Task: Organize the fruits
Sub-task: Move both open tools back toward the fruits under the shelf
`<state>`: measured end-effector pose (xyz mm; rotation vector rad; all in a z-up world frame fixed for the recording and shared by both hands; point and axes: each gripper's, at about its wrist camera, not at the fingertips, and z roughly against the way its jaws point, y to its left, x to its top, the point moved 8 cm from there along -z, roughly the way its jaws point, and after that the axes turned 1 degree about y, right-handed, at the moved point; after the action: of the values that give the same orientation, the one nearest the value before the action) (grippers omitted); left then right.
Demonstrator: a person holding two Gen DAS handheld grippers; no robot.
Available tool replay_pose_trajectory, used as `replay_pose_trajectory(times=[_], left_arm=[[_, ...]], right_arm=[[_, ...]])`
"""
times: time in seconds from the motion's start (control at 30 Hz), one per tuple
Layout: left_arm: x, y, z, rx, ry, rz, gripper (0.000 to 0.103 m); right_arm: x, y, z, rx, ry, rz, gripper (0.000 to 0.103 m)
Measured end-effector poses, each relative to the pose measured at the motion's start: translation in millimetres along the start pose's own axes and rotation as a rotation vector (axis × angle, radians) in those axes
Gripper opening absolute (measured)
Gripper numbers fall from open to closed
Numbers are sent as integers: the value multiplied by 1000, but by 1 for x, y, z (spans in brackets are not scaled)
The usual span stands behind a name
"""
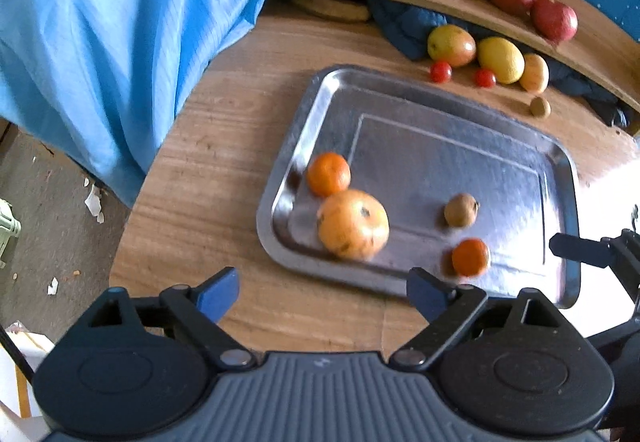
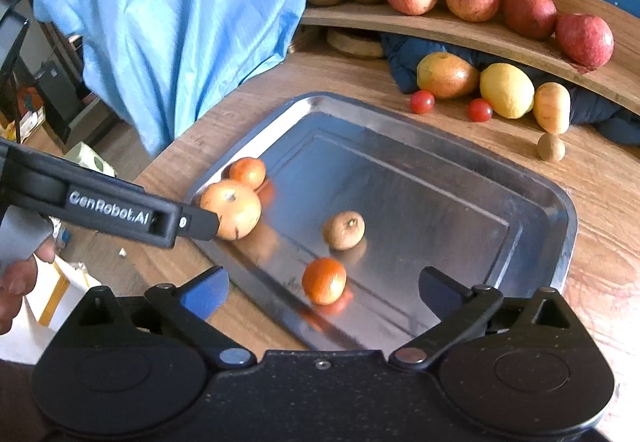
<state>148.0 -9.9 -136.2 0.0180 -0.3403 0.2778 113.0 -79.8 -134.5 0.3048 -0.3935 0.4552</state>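
Both tools stand spread wide and hold nothing: my left tool (image 1: 322,292) hangs at the bottom of its view over the near rim of the shiny rectangular steel tray (image 1: 560,178), and my right tool (image 2: 322,292) hovers above the same tray with a small orange mandarin (image 2: 324,281) lying between its fingers, untouched. Centre frame on the tray sit a large pale-orange round fruit (image 1: 353,229), a second small mandarin (image 1: 328,174) touching it, and a small brown fruit (image 1: 461,210). Upper right, on the wooden counter (image 1: 224,146), wait a yellow lemon (image 1: 501,60), a yellow-red mango (image 1: 451,45) and two red cherry tomatoes (image 1: 441,71). Next, I judge, comes fetching those loose fruits. I would lift clear of the tray rim first, approach each from above, and close gently around its widest part so it cannot roll.
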Motion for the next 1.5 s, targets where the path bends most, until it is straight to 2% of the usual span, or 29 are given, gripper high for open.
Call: replay_pose_trajectory(times=[0.13, 0.3, 0.47, 0.77, 1.13, 1.5], left_arm=[[-8, -7, -2, 15, 40, -43, 100], [-17, -17, -4, 61, 89, -100, 102], [-21, -21, -5, 97, 122, -140, 102], [-11, -9, 0, 142, 99, -109, 102], [10, -2, 0, 152, 56, -89, 102], [50, 0, -12, 153, 32, -98, 102]], right_arm=[[-10, 0, 7, -9, 15, 12, 102], [-24, -11, 14, -55, 45, -9, 102], [-30, -26, 23, -95, 34, -53, 102], [-29, -44, 28, -156, 27, -107, 102], [-13, -45, 21, -150, 8, -102, 102], [13, -56, 11, -156, -20, -120, 102]])
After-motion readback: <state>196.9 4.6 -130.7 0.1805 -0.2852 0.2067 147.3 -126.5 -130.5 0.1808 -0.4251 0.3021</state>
